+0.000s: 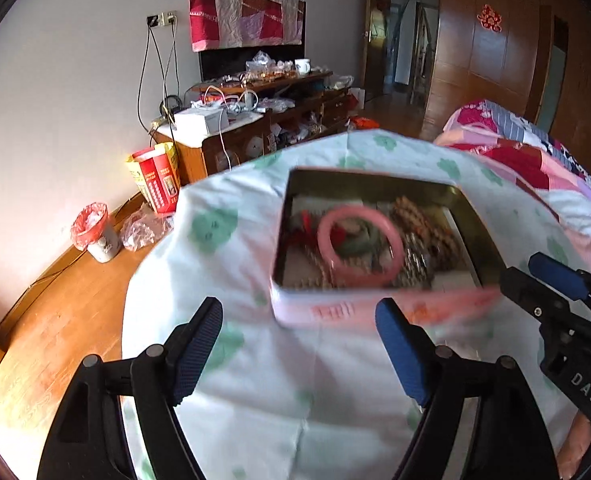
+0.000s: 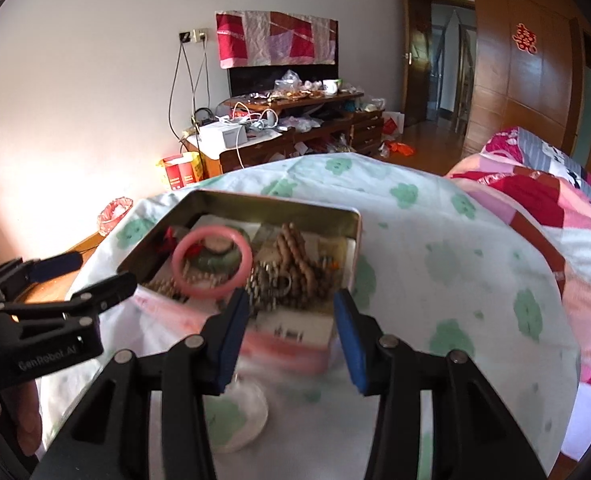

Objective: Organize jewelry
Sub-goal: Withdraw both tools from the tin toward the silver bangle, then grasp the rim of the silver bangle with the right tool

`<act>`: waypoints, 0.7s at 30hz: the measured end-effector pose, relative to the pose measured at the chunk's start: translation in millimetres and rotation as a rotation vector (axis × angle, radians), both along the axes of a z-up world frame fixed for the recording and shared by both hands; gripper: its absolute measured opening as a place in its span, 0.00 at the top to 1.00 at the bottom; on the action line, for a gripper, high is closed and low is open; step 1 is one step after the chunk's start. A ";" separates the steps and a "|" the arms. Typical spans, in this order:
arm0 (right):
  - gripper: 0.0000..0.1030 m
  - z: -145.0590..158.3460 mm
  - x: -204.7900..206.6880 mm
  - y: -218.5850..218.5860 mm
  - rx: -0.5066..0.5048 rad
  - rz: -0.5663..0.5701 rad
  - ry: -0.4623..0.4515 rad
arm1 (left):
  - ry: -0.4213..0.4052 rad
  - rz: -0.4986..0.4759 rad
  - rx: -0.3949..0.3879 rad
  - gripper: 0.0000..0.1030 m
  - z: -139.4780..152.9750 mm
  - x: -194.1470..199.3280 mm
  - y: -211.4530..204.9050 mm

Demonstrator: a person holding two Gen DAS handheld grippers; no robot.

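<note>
The jaws of the left gripper (image 1: pixel 299 344) stand wide apart with nothing in them, and the jaws of the right gripper (image 2: pixel 291 332) are partly apart and hold nothing too. Both hang just in front of the tin (image 1: pixel 471 216), which sits open on a cloth (image 1: pixel 231 256) with green flowers, laid over something soft and rounded. The tin is full: a pink bangle (image 2: pixel 211 264) lies on top, with brown beads (image 2: pixel 295 256) and a silver chain (image 2: pixel 267 284) tangled beside it. Things could go wrong here. The cloth looks soft and bumpy, so a push on the tin's near wall could tip it or slide it away. The beads and chain are mixed up, so pulling one could drag the others out. The bangle looks smooth and hard, so it could slip from the jaws. The two grippers are close together and could bump.
</note>
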State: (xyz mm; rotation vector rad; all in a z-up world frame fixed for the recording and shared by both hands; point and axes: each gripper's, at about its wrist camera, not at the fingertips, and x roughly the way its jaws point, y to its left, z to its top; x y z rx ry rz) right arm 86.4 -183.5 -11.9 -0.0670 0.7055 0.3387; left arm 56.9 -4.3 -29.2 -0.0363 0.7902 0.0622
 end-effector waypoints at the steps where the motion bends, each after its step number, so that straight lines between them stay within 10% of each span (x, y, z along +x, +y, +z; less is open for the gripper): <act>1: 0.54 -1.1 -6.7 -0.7 -0.003 -0.002 0.002 | 0.009 0.002 -0.006 0.23 -2.3 -3.9 -2.0; 13: 0.63 -32.1 -26.1 1.7 -0.037 0.036 0.117 | 0.112 -0.074 -0.003 0.31 -32.2 -4.9 -31.7; 19: 0.72 -45.1 -26.7 8.0 -0.060 0.076 0.165 | 0.145 -0.127 0.019 0.53 -45.7 -2.0 -43.8; 21: 0.78 -50.7 -26.6 9.6 -0.061 0.091 0.188 | 0.141 -0.167 -0.002 0.81 -45.3 -2.1 -46.6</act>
